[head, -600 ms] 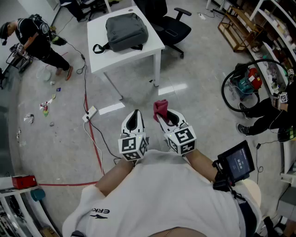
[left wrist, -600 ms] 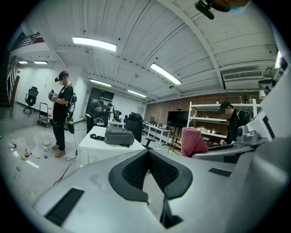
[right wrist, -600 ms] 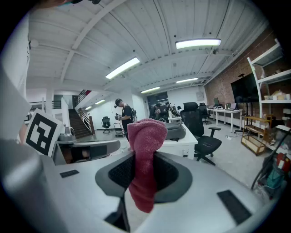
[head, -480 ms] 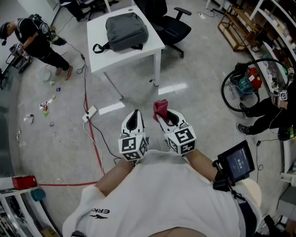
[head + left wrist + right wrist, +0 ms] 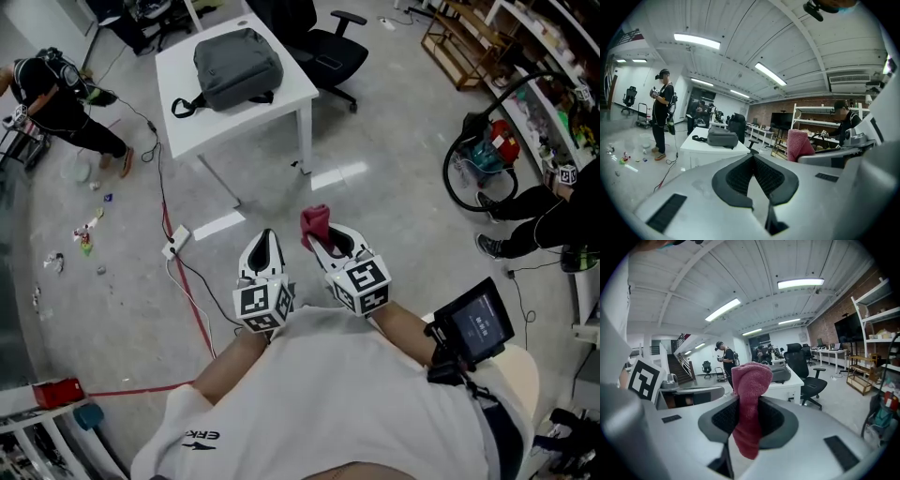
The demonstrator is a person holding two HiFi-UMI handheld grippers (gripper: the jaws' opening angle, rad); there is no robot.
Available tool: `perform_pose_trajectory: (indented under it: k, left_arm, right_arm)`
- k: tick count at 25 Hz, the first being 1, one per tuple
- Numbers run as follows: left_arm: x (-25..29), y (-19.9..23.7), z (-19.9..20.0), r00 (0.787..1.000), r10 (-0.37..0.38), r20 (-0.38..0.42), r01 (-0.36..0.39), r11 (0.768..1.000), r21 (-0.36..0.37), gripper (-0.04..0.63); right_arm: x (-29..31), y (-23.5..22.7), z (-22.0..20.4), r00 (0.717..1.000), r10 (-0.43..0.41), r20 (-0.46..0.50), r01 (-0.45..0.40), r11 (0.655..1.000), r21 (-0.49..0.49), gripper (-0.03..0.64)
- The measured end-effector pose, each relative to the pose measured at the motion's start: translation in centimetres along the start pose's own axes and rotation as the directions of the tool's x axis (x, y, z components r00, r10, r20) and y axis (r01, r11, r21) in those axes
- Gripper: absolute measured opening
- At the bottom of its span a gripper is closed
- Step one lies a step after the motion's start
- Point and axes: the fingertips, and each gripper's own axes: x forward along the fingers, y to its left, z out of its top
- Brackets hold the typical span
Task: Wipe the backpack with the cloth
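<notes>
1. Across the grey concrete floor point(image 5: 394, 206), well ahead of the person, stands a white square table point(image 5: 291, 94). A black office chair point(image 5: 323, 58) sits just beside its far right side.
2. The grey fabric backpack point(image 5: 236, 67) lies flat on that tabletop. It is soft-sided and rounded, with a plain panel facing up. A black strap loop point(image 5: 184, 105) trails from it toward the table's left edge. Neither gripper is anywhere near it.
3. The white plastic right gripper point(image 5: 321, 240), with its marker cube, is held out in front of the person's chest, well apart from the table. Its jaws are clamped on the cloth.
4. The matching white left gripper point(image 5: 265, 236) is just beside it, with its jaws pressed together and nothing between them.
5. The dark pink terry cloth point(image 5: 315, 222) is bunched. A rounded fold sticks out past the right jaw tips, and a loose end hangs back between the black ribbed pads.
</notes>
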Motion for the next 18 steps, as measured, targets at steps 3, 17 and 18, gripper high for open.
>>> perform_pose_trajectory:
  k: [3, 17, 18]
  left_arm:
    - [0.1, 0.7, 0.2, 1.000, -0.016, -0.006, 0.016, 1.000, 0.005, 0.003]
    - [0.2, 5.1, -0.4, 1.000, -0.031, -0.006, 0.031, 0.999, -0.016, 0.003]
    - [0.5, 5.1, -0.4, 1.000, -0.025, -0.005, 0.025, 0.999, -0.019, 0.003]
  right_arm:
    - [0.5, 0.4, 0.2, 1.000, -0.016, -0.001, 0.016, 1.000, 0.006, 0.101]
    - [3.8, 2.6, -0.1, 0.999, -0.039, -0.011, 0.039, 0.999, -0.005, 0.101]
    - [4.0, 2.3, -0.1, 0.999, -0.036, -0.013, 0.036, 0.999, -0.004, 0.101]
